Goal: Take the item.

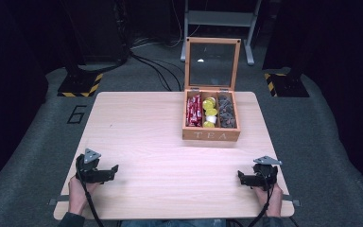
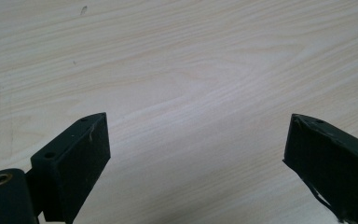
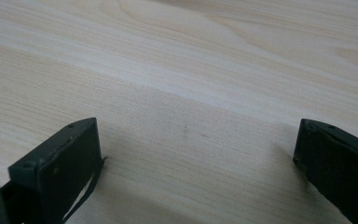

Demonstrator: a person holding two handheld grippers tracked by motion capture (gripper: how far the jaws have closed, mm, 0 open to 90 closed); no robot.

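Observation:
A wooden tea box (image 1: 211,135) marked TEA stands at the far right of the table, its glass lid (image 1: 212,64) raised upright. Its three compartments hold red packets (image 1: 193,110), yellow and white capsules (image 1: 210,111) and dark grey pieces (image 1: 226,112). My left gripper (image 1: 115,169) rests at the near left of the table, held by a hand, pointing right. Its jaws stand wide apart over bare wood in the left gripper view (image 2: 198,140). My right gripper (image 1: 240,177) rests at the near right, pointing left, open too (image 3: 198,142). Nothing lies between either pair of jaws.
The light wooden table (image 1: 160,142) stands on grey carpet. Behind it are black cables (image 1: 156,66), a grey metal stand (image 1: 220,21) and two bases with yellow-black stripes (image 1: 80,85). A "6" (image 1: 77,114) is marked on the floor at the left.

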